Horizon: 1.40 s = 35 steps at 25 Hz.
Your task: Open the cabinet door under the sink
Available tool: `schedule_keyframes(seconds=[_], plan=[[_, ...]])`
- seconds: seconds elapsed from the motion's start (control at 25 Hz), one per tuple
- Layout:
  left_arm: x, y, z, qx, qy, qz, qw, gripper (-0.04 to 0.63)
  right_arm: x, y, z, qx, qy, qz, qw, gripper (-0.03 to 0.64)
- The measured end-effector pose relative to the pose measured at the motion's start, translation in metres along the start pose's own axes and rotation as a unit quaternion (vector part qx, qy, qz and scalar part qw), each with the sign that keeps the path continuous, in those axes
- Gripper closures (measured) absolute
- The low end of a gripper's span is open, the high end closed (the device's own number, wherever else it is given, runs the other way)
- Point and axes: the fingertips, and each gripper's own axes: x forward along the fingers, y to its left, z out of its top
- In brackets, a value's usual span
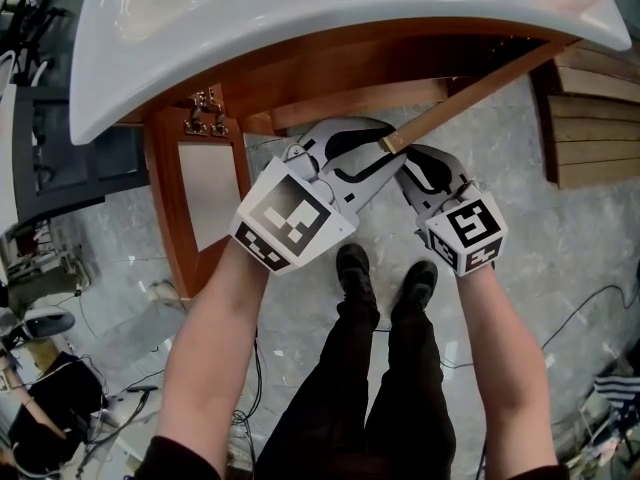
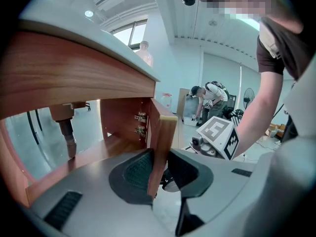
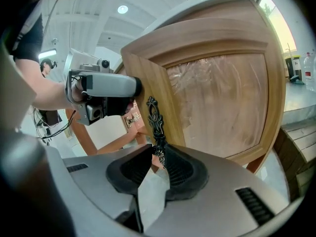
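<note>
The right cabinet door (image 1: 480, 88) under the white sink (image 1: 300, 28) stands swung outward, seen edge-on from above. My left gripper (image 1: 385, 150) is shut on its free edge (image 2: 159, 132), which stands upright between the two pads. The door's glazed front (image 3: 217, 98) fills the right gripper view. My right gripper (image 3: 157, 157) holds the lower end of the black ornate handle (image 3: 155, 122) between its fingertips. The two grippers sit side by side at the door's free edge, the right gripper (image 1: 412, 163) just right of the left.
The left cabinet door (image 1: 205, 193) hangs open too, with brass hinges (image 1: 205, 113) at its top. A drain pipe (image 2: 66, 132) hangs inside the cabinet. Stacked wooden boards (image 1: 590, 118) lie at the right. The person's shoes (image 1: 385, 278) stand on the marble floor below the grippers.
</note>
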Motion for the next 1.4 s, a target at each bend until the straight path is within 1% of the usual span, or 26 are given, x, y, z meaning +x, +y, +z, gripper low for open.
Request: schedule_keyframes(seconds=[0.16,0.24,0.36,0.44,0.52,0.64,0.72,0.84,0.92,1.04,1.24,1.32,1.4], plan=[[0.002,-0.013,0.000,-0.008,0.000,-0.006,1.0000,0.488,-0.010,0.002,-0.006,-0.011,0.006,0.004,1.000,0.518],[0.004,-0.018,0.002,-0.005,0.004,-0.006,1.0000,0.486,-0.015,0.002,-0.008,-0.010,0.009,0.007,1.000,0.518],[0.006,-0.023,0.004,0.003,0.009,0.005,0.9999,0.483,-0.021,0.001,-0.009,-0.008,0.009,0.011,1.000,0.520],[0.007,-0.025,0.000,-0.002,0.014,0.017,0.9998,0.485,-0.023,0.002,-0.009,-0.011,0.011,0.012,1.000,0.520],[0.008,-0.029,-0.003,-0.008,0.019,0.018,0.9996,0.486,-0.027,0.002,-0.011,-0.014,0.014,0.014,1.000,0.520],[0.012,-0.042,0.005,0.003,0.019,0.001,0.9998,0.483,-0.037,0.002,-0.018,-0.014,0.016,0.016,1.000,0.518],[0.013,-0.050,0.005,0.001,0.022,-0.008,0.9997,0.479,-0.044,0.002,-0.021,-0.012,0.016,0.014,1.000,0.518],[0.014,-0.056,0.004,-0.007,0.023,-0.009,0.9997,0.479,-0.047,0.001,-0.024,-0.009,0.019,0.006,1.000,0.517],[0.016,-0.060,0.004,-0.005,0.029,-0.014,0.9995,0.477,-0.050,0.000,-0.026,-0.005,0.022,0.001,1.000,0.517],[0.019,-0.072,0.005,0.002,0.036,-0.031,0.9989,0.476,-0.060,-0.001,-0.030,0.001,0.025,-0.006,1.000,0.512],[0.030,-0.104,0.011,-0.004,0.031,-0.059,0.9978,0.474,-0.093,-0.005,-0.046,0.023,0.025,-0.020,0.999,0.495],[0.035,-0.112,0.013,-0.006,0.029,-0.060,0.9978,0.474,-0.110,-0.009,-0.054,0.030,0.027,-0.028,0.999,0.489],[0.037,-0.115,0.014,-0.017,0.023,-0.056,0.9980,0.471,-0.127,-0.014,-0.062,0.037,0.028,-0.037,0.998,0.489]])
